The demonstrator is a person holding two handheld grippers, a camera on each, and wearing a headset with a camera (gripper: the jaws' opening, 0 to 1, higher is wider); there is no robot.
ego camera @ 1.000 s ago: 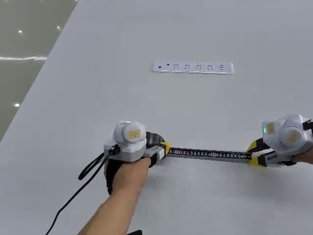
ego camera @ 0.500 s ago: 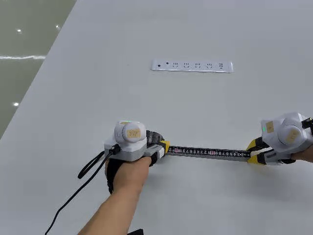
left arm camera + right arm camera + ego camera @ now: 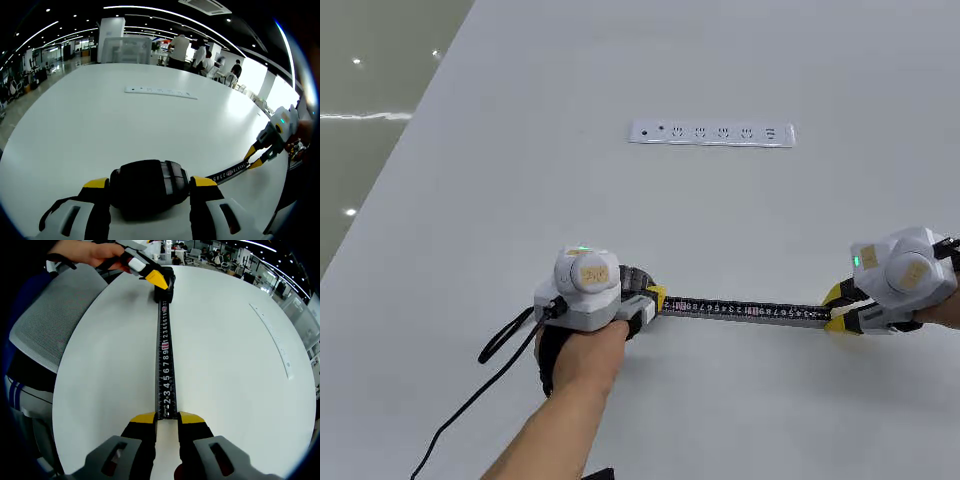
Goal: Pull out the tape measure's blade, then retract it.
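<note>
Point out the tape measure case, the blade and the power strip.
tape measure case [image 3: 149, 187]: left gripper view, middle of black body.
blade [image 3: 165, 370]: right gripper view, numbered face.
power strip [image 3: 711, 133]: head view, its middle.

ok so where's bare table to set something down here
The widest bare patch of table lies between the power strip and the blade. Also free: the near side below the blade. Crowded along the line from the left claw, shut on the tape case, to the right claw.

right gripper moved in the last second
No. The right gripper stays below and right of the power strip at the same offset, shut on the blade; the slight shift is the camera's.
</note>
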